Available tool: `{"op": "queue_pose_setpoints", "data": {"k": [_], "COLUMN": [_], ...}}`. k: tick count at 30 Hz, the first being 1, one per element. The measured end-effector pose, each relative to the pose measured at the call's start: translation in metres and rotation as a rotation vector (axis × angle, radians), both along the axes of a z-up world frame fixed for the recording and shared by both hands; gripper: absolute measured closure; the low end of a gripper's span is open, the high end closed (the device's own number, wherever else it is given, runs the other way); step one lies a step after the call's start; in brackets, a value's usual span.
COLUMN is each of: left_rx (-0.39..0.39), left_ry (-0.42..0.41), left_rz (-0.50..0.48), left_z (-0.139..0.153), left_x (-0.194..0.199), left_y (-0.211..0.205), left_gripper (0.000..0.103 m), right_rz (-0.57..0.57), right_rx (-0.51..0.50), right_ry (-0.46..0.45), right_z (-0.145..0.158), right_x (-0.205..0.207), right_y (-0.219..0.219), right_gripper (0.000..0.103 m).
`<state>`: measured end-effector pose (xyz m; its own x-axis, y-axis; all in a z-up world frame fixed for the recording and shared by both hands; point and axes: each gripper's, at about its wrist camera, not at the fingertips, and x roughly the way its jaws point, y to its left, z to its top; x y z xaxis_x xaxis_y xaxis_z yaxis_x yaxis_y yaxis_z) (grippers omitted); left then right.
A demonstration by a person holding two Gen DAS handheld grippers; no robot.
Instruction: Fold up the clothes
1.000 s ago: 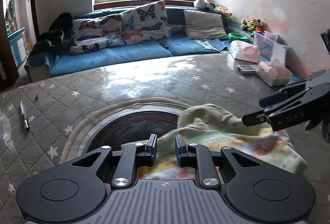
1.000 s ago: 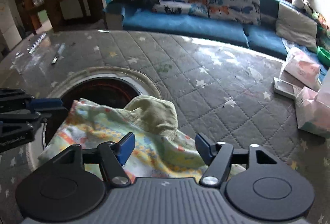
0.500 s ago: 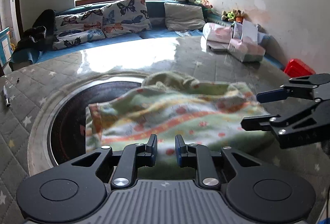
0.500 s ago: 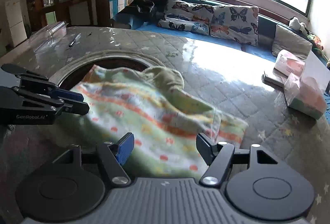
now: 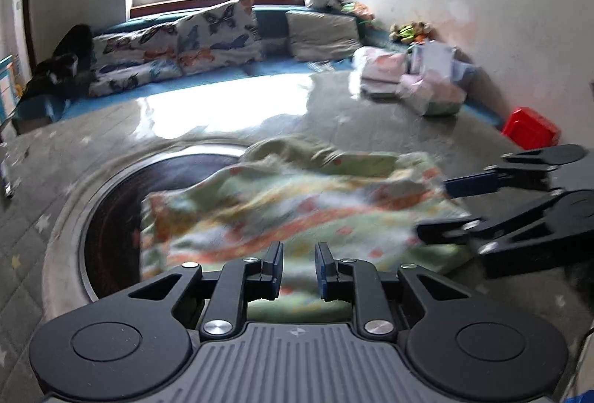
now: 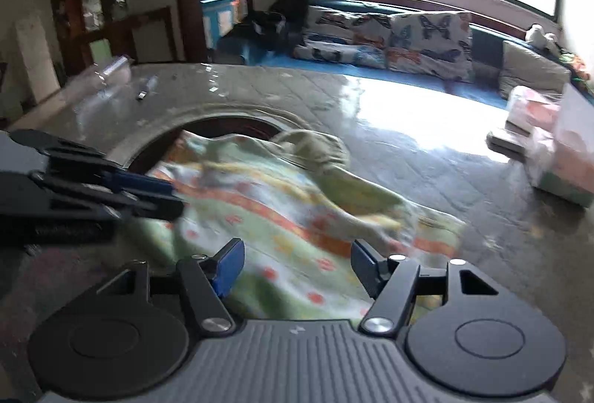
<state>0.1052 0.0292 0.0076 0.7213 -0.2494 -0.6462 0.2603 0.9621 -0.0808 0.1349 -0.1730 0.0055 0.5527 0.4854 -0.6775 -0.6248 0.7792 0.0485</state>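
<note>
Since a second ago both grippers have swung across the table and the cloth lies flatter. The left gripper (image 5: 299,269) points steeply down, its jaws narrowly apart over the near hem of the patterned garment (image 5: 297,210); whether they pinch it I cannot tell. The right gripper (image 6: 297,267), at its 3 o'clock, is closing, jaws wide astride the fabric, which half covers the round opening (image 5: 111,217) at 10 o'clock

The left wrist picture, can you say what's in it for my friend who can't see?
A colourful patterned cloth lies crumpled on a grey quilted table, partly over a round dark opening. The left tool sits near its edge, narrowly apart; the right tool reaches in, closing. A blue sofa stands behind.
</note>
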Motion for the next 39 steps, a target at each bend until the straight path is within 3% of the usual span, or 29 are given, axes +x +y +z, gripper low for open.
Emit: {"op": "queue_pose_setpoints", "data": {"k": [3, 8, 17, 24, 33, 39], "left_rx": [0.001, 0.007, -0.017, -0.021, -0.037, -0.046], "left_ry": [0.018, 0.071, 0.073, 0.079, 0.080, 0.082], "left_rz": [-0.009, -0.007, 0.002, -0.002, -0.005, -0.005], "left_z": [-0.008, -0.028, -0.027, -0.028, -0.029, -0.030], "left_x": [0.006, 0.010, 0.011, 0.012, 0.012, 0.012], "left_y": [-0.007, -0.006, 0.002, 0.003, 0.005, 0.006], "left_gripper": [0.082, 0.082, 0.079, 0.078, 0.078, 0.078], "right_rz": [0.018, 0.027, -0.009, -0.015, -0.115, -0.150], "right_rx": [0.000, -0.012, 0.018, 0.021, 0.041, 0.019], "right_ry": [0.031, 0.088, 0.065, 0.139, 0.260, 0.272], "right_z": [-0.012, -0.024, -0.006, -0.014, -0.023, -0.024], "right_x": [0.003, 0.007, 0.040, 0.083, 0.129, 0.140], "right_y": [0.008, 0.000, -0.001, 0.017, 0.015, 0.016], "right_gripper": [0.043, 0.043, 0.043, 0.052, 0.076, 0.078]}}
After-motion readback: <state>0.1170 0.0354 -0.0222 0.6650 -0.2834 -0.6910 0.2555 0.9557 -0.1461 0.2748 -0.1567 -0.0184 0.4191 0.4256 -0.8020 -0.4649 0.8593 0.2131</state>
